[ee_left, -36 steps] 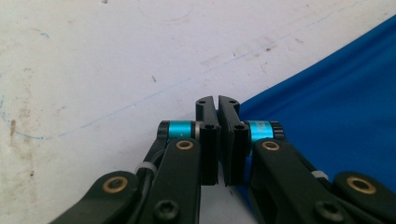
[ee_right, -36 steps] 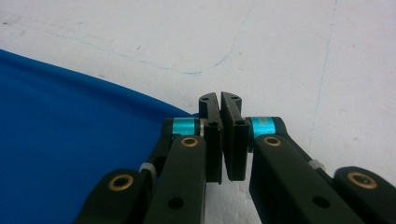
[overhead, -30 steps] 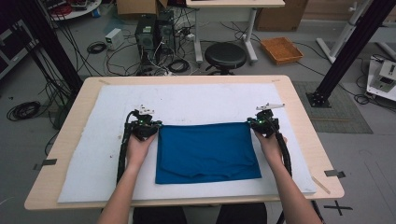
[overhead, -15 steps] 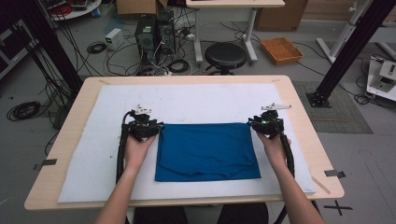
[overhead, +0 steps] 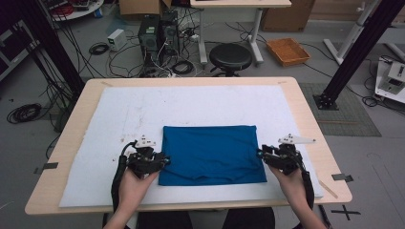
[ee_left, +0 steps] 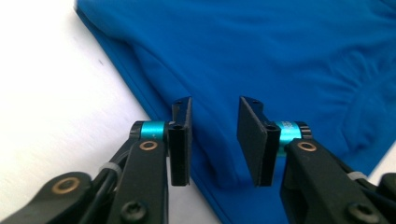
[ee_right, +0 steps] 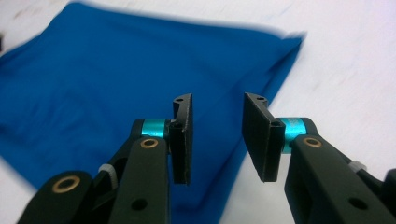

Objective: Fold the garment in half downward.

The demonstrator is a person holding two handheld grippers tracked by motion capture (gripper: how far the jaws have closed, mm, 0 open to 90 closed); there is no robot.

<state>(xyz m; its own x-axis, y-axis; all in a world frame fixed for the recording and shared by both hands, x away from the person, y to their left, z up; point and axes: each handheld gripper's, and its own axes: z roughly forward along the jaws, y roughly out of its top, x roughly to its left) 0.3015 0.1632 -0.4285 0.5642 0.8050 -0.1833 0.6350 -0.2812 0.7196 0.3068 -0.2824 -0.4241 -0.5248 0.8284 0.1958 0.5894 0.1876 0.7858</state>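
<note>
Folded blue cloth (overhead: 212,153) flat on white mat (overhead: 119,114), lower centre of high view. Left gripper (overhead: 165,161) at its left edge, right gripper (overhead: 261,152) at right edge; both jaws just opened, parted, gripping nothing.

High view: fixed above near table (overhead: 305,102) edge, facing forward and down, far enough to take in whole top plus floor beyond. Each gripper view: riding close behind own jaws, looking along them. Shared by all three: blue cloth (overhead: 210,152) (ee_left: 280,60) (ee_right: 116,84) ahead of the claws, on white mat (overhead: 129,109).
</note>
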